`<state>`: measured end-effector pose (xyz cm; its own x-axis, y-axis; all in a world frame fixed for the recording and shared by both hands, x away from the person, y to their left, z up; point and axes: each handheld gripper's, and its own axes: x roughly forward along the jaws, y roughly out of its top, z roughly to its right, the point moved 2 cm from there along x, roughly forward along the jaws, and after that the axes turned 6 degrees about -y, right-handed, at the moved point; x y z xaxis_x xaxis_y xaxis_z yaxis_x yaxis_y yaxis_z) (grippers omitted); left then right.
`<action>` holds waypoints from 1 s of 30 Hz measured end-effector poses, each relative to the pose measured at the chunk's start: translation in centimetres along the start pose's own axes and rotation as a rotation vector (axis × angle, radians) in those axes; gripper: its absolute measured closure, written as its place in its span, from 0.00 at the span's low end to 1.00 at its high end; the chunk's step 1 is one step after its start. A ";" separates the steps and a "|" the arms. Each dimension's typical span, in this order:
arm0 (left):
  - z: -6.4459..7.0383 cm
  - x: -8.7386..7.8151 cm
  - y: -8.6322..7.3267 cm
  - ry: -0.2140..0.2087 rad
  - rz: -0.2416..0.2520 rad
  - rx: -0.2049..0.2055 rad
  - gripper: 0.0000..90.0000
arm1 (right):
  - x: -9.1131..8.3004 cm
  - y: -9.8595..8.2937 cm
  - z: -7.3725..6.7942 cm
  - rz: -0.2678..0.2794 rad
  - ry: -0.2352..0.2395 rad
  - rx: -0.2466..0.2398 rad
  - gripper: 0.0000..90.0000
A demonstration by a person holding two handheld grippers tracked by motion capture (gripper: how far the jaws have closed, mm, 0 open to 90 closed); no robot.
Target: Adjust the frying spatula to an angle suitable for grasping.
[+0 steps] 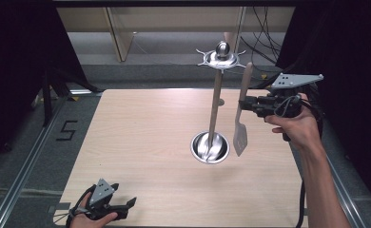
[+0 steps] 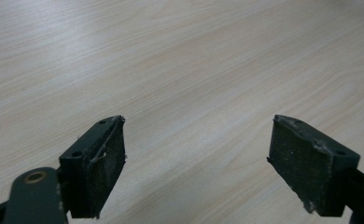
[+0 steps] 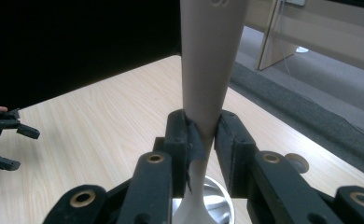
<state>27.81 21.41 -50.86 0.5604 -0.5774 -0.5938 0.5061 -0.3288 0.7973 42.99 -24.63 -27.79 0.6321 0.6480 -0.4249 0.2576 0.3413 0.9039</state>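
Observation:
A utensil stand rises from the middle of the table: a shiny round base (image 1: 210, 147), a wooden pole (image 1: 215, 102) and a metal hook ring with a ball on top (image 1: 221, 56). My right gripper (image 1: 243, 104) is shut on the beige handle of a spatula (image 1: 240, 135), which hangs upright just right of the pole, blade down over the base's right rim. In the right gripper view the jaws (image 3: 202, 126) clamp the spatula handle (image 3: 207, 65), with the stand's base (image 3: 220, 198) below. My left gripper (image 1: 129, 204) rests open at the table's near left corner; its open jaws (image 2: 196, 158) hold nothing.
The wooden table (image 1: 141, 133) has bare room left of the stand. Black cables (image 1: 264, 42) lie on the floor behind the table at the right. A metal rail (image 1: 26, 161) runs along the floor at the left. Wooden furniture legs (image 1: 119, 33) stand at the back.

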 end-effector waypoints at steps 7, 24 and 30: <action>0.1 0.1 0.1 -0.006 0.002 0.000 0.20 | 0.1 0.1 -0.2 -0.031 0.015 0.006 0.84; 0.1 -0.1 0.1 0.000 -0.004 0.003 0.20 | 0.5 0.4 -0.3 -0.059 0.023 0.008 0.84; 0.1 -0.1 0.1 -0.007 -0.009 0.021 0.20 | 0.9 0.4 -0.3 -0.042 0.019 0.003 0.84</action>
<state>27.72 21.42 -50.71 0.5515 -0.5796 -0.6000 0.4969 -0.3494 0.7943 43.45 -23.69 -27.79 0.6064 0.6461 -0.4635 0.2858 0.3668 0.8853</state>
